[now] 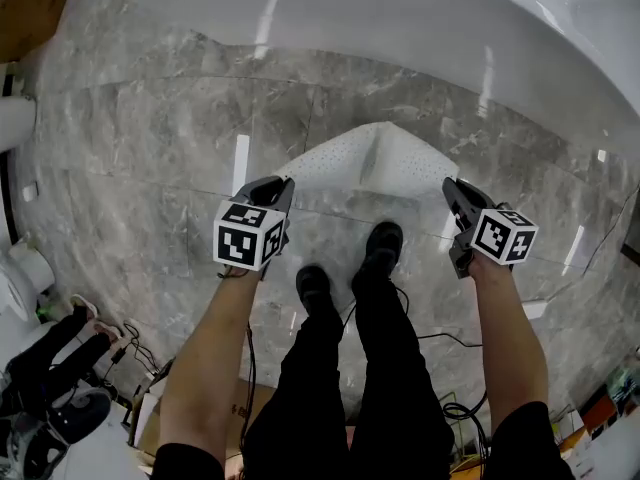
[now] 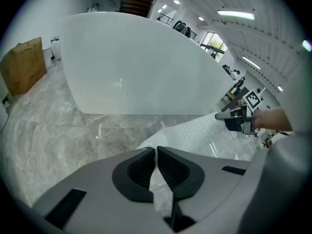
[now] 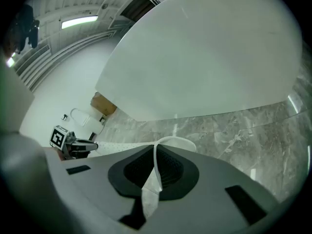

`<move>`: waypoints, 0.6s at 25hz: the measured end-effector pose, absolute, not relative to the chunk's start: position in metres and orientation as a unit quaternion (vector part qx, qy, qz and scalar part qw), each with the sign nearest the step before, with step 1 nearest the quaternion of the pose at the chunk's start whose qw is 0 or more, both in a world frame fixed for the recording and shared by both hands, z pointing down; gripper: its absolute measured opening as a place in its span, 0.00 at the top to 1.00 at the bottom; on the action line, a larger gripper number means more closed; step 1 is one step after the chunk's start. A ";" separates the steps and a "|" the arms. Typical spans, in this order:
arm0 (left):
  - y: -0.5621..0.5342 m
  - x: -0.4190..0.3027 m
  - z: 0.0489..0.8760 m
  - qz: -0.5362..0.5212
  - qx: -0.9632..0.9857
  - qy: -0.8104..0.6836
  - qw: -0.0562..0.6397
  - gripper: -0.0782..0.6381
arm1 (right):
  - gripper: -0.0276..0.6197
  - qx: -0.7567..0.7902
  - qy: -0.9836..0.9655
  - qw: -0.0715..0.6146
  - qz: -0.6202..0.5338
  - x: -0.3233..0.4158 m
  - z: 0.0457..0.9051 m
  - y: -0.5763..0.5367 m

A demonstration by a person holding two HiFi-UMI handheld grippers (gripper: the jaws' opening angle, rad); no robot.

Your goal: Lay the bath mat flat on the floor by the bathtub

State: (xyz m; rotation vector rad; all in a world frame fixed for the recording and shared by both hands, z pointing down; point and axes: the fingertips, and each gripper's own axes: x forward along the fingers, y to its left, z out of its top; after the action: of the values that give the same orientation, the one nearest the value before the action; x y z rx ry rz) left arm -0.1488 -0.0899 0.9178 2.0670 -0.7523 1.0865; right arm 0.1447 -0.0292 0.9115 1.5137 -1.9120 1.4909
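Left hand-held gripper is pinching one near corner of the white hole-dotted flexible bath mat. Its jaws are pressing together, with a thin strip of the sheet showing between the ribbed pads. Right hand-held gripper is doing the same at the other near corner, its jaws clamping on a curled edge of mat.

The two grippers are holding well apart at roughly equal height, probably to keep the near edge stretched so the sheet spreads instead of bunching.

The mat is hanging forward from both grips over the grey marble-tile floor, between the person's black shoes and the glossy white bathtub. A raised fold is running down its middle, so it is not yet lying flat. I cannot tell whether the far edge is touching the floor.

Both grippers are pointing steeply down and toward the tub, which suits setting the far edge down first beside the tub wall.

Judgement: the placing step is under way, with flattening and release left to do. The middle fold may stay in unless the corners are drawn further apart.
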 end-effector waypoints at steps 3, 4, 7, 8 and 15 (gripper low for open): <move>-0.098 -0.162 0.931 0.442 0.799 -0.268 0.307 0.86 | 0.92 0.539 -0.665 0.165 0.490 0.150 0.918 -0.034; -0.104 -0.164 0.937 0.448 0.800 -0.265 0.300 0.86 | 0.92 0.547 -0.664 0.175 0.479 0.154 0.923 -0.037; -0.117 -0.174 0.959 0.462 0.792 -0.262 0.300 0.86 | 0.92 0.561 -0.652 0.189 0.474 0.163 0.945 -0.041; -0.118 -0.176 0.967 0.471 0.789 -0.258 0.299 0.86 | 0.92 0.560 -0.648 0.193 0.479 0.163 0.953 -0.038; -0.145 -0.157 0.992 0.485 0.794 -0.248 0.271 0.86 | 0.92 0.553 -0.625 0.253 0.489 0.203 0.990 -0.028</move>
State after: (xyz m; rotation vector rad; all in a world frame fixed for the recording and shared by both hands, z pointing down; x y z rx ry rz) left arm -0.1571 -0.1454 0.9916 2.1378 -0.6677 1.3077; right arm 0.2032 -0.0276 0.9895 1.5038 -1.7005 1.3297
